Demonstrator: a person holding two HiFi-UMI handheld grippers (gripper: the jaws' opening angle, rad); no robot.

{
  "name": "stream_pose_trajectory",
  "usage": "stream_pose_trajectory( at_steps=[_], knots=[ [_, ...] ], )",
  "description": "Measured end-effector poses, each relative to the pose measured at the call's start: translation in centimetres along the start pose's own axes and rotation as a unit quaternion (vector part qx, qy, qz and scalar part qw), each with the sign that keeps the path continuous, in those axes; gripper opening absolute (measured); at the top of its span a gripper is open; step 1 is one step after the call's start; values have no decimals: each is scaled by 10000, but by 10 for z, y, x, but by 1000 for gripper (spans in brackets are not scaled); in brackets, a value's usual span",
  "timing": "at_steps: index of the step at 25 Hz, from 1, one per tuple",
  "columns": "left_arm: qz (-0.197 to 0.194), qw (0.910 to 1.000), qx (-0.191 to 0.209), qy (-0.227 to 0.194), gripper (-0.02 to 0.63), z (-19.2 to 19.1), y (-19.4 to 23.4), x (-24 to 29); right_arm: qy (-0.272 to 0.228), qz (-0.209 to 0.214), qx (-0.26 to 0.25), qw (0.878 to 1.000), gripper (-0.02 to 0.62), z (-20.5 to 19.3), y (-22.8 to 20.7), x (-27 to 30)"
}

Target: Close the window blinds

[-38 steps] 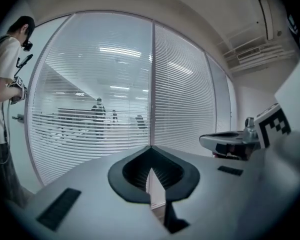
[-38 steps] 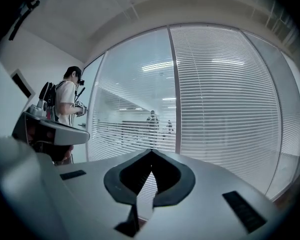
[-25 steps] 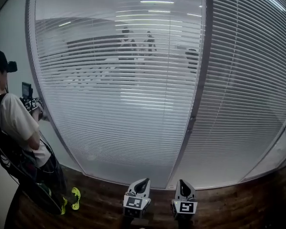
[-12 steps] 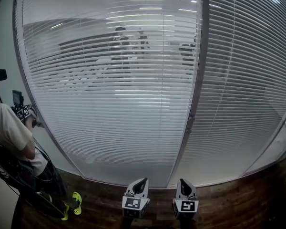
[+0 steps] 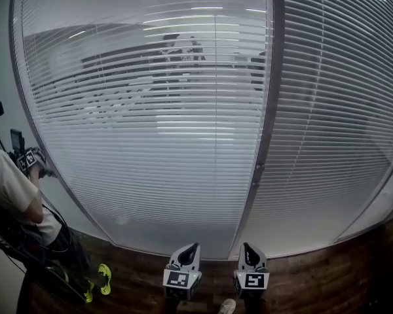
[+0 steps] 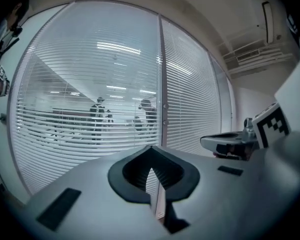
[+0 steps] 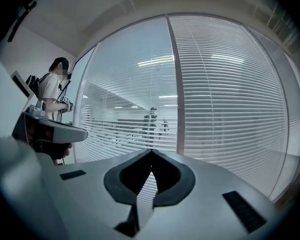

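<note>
The left gripper [image 5: 188, 248] and the right gripper [image 5: 247, 247] are held side by side, and the jaws of each are pressed together, empty. The window blinds [image 5: 150, 142] are seen straight ahead, not touched. A person [image 5: 13, 188] is seen off to the left gripper's left

Two grippers are in view: the left gripper [image 5: 193, 248] and the right gripper [image 5: 246, 246]. Two blinds hang side by side, the left blind [image 5: 150, 142] and the right blind [image 5: 340, 110], with one dark post [image 5: 265, 110] between them. One person [image 5: 13, 188] stands at the left edge in two yellow-green shoes [image 5: 103, 273]. At least two dim figures [image 5: 170, 57] show through the slats; their exact number cannot be told.
</note>
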State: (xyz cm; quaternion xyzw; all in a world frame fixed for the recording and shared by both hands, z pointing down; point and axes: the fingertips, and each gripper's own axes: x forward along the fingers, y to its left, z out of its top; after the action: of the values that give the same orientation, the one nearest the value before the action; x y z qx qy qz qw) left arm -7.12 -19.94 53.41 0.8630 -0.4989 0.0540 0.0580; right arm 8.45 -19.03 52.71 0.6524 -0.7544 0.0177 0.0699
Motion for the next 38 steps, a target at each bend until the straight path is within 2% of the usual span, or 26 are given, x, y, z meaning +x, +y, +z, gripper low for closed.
stream_pose_trajectory(
  at_steps=[4,9,13,19,23,28,32,35,38],
  knots=[
    [247,9997,-2,-20,0,6,9,8,-16,-48,0,10000,2,0,-16,13],
    [337,9994,-28,8,0,3,16,24,-98,58,32,9999,2,-3,-21,32],
    [420,9991,-30,4,0,10,16,8,-70,94,40,9999,2,4,-11,21],
    [378,9992,105,-65,0,15,12,71,-49,362,300,9989,2,-2,-33,70],
    [403,9990,173,-13,0,14,8,86,-91,389,250,9989,2,2,-48,82],
    [602,9980,177,15,0,20,10,100,-232,314,-129,9992,2,10,-68,99],
    [746,9970,206,-81,0,29,11,111,-467,548,-173,9973,2,11,-72,110],
    [846,9963,112,35,0,27,10,115,-437,619,-196,9969,2,11,-77,113],
    [843,9963,145,-33,0,33,7,119,-455,627,-199,9968,2,14,-83,115]
  ],
)
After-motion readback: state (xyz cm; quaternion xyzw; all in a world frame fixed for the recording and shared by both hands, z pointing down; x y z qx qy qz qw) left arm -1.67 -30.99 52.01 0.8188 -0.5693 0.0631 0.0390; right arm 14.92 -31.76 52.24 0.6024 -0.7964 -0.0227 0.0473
